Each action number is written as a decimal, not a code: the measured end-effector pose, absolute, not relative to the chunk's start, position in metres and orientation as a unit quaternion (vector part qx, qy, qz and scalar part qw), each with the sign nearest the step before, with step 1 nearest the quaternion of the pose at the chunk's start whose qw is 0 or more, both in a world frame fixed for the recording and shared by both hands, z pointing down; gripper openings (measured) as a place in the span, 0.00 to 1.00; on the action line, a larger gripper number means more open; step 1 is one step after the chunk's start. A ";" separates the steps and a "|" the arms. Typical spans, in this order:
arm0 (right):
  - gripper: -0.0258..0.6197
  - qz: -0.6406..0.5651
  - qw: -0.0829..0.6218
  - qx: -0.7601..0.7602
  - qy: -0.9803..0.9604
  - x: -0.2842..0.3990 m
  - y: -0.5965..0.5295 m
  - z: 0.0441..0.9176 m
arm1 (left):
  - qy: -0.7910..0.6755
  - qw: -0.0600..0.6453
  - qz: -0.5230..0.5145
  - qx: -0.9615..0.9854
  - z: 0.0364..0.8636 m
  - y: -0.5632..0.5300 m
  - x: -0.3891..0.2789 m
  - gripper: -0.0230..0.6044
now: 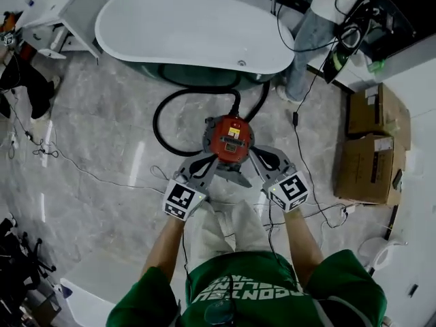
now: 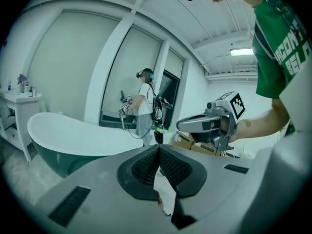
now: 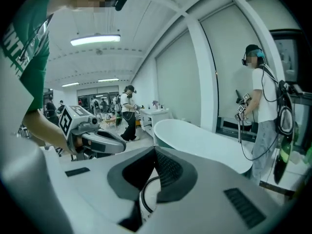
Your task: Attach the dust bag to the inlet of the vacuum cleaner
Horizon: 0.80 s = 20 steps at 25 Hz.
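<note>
The left gripper [image 1: 214, 163] and right gripper [image 1: 253, 155], both with jaws shut on nothing, hang either side of the red vacuum [image 1: 230, 135] at frame centre, equally near, floor-level below their tips; no dust bag is visible.

White bathtub [image 1: 191, 29] on marble floor [image 1: 102, 135]; cardboard boxes [image 1: 371, 148] at right; person [image 1: 310, 26] beside bathtub end.
</note>
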State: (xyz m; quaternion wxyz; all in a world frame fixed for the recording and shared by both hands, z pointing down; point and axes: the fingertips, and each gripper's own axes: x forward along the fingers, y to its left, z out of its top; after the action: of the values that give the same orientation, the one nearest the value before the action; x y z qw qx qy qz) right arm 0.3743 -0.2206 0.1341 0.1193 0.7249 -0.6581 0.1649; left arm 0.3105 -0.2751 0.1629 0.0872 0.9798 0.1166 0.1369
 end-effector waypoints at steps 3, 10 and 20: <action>0.05 0.160 0.114 0.720 -0.666 0.382 -0.219 0.095 | 0.091 0.095 0.133 0.982 0.123 -0.277 0.322 0.04; 0.05 0.166 0.097 0.686 -0.702 0.412 -0.163 0.058 | 0.030 0.082 0.131 0.988 0.066 -0.222 0.362 0.04; 0.05 0.125 0.097 0.612 -0.775 0.441 -0.092 0.001 | -0.107 0.105 0.102 0.983 0.013 -0.138 0.382 0.04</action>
State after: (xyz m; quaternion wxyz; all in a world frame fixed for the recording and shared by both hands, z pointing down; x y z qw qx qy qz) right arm 0.4405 -0.0919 0.0015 0.0966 0.6122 -0.7748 0.1251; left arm 0.3819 -0.1376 0.0131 0.1052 0.9835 -0.1069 0.1015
